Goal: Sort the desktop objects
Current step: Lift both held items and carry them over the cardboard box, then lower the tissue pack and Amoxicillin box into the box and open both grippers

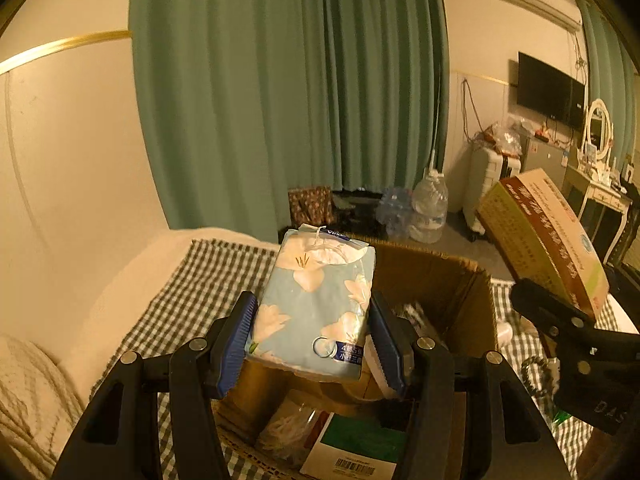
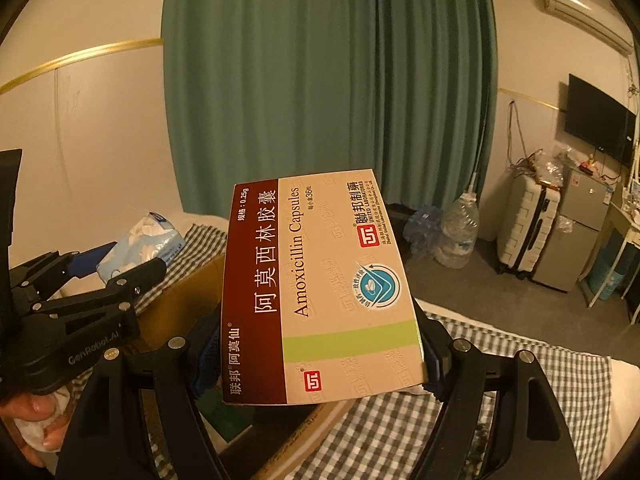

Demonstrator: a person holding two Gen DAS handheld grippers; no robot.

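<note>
Green curtain point(image 1: 288, 92), suitcase point(image 2: 528, 228), wall television point(image 2: 600, 120)

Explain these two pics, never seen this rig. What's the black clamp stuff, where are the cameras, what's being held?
No robot here: a person holds a handheld two-finger gripper in each hand, and each gripper carries a fisheye camera looking forward along its fingers. The black linkages at the bottom of each picture are that gripper's own arms.

The left wrist view shows the left gripper clamping a floral tissue pack above an open cardboard box that already holds a few items. The right gripper appears at that view's right edge.

The right wrist view shows the right gripper clamping an amoxicillin capsules box.

The cardboard box sits on a green-checked cloth.
</note>
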